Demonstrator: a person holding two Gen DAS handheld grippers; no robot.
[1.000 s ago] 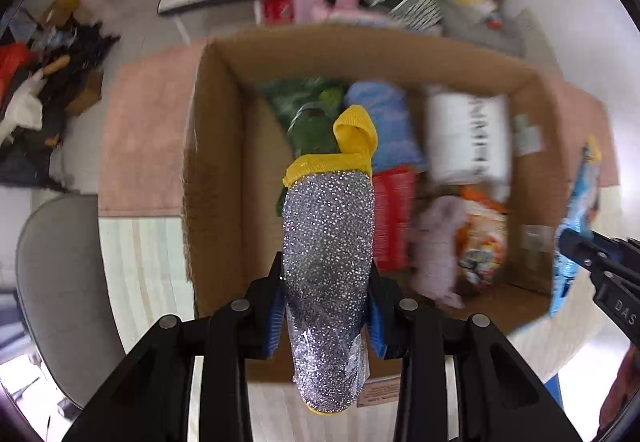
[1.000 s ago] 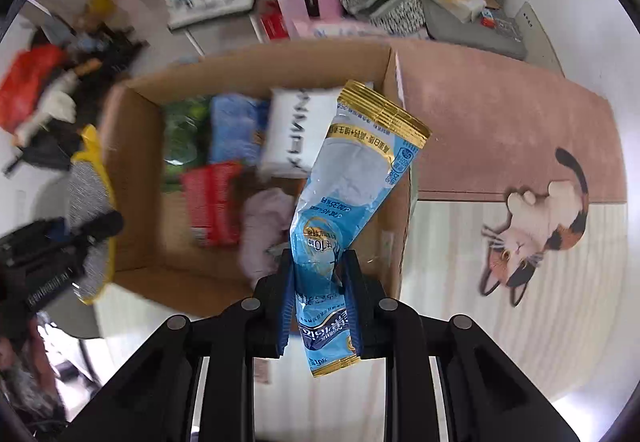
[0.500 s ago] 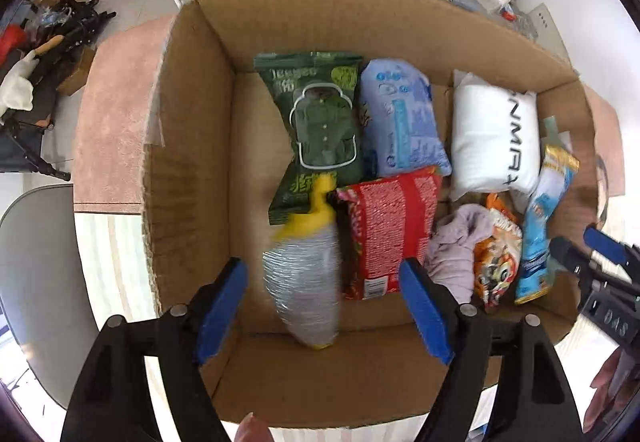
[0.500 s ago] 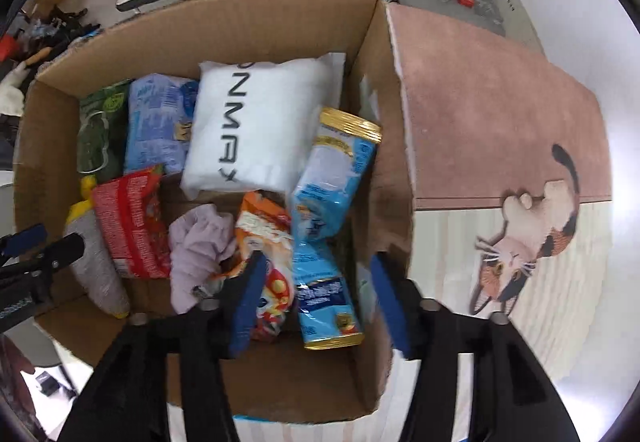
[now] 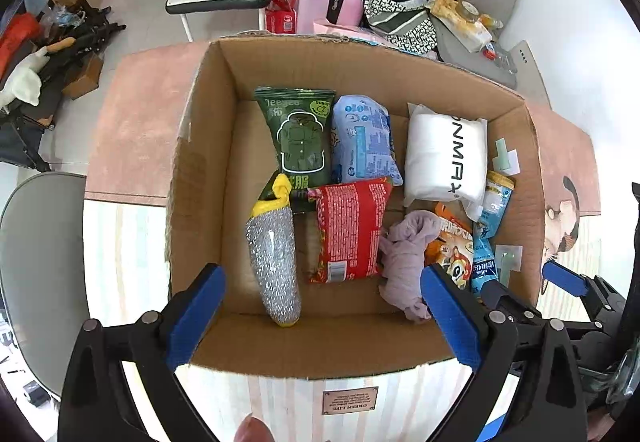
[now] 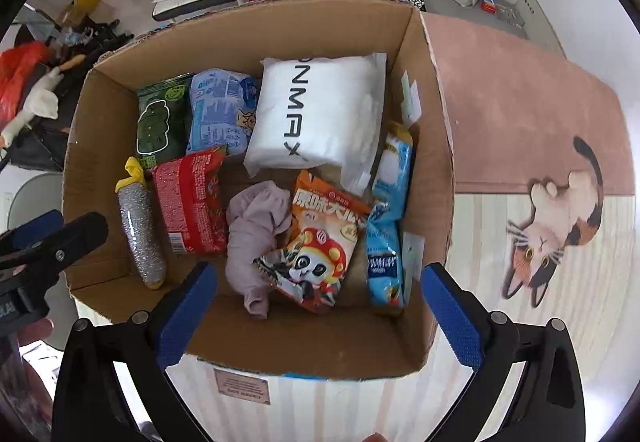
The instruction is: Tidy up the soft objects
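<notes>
Left wrist: left gripper (image 5: 320, 306) spread wide, empty, above open brown cardboard box (image 5: 200, 145); silver glittery sock with yellow cuff (image 5: 274, 254) lies flat by the left wall, dropped since a second ago. Right wrist: right gripper (image 6: 318, 312) wide, empty; light-blue foil snack pouch (image 6: 388, 217), gripped earlier, leans along the right wall, filling the gap.

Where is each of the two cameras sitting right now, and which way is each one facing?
Left wrist: on the left gripper, above the cardboard box's near wall, looking down; its own open blue-padded fingers and the right gripper at the right edge show.
Right wrist: on the right gripper, above the box's near right part, looking down; its open fingers and the left gripper at the left edge show.
Shared: the box, the silver scrubber and the white pack.
</notes>
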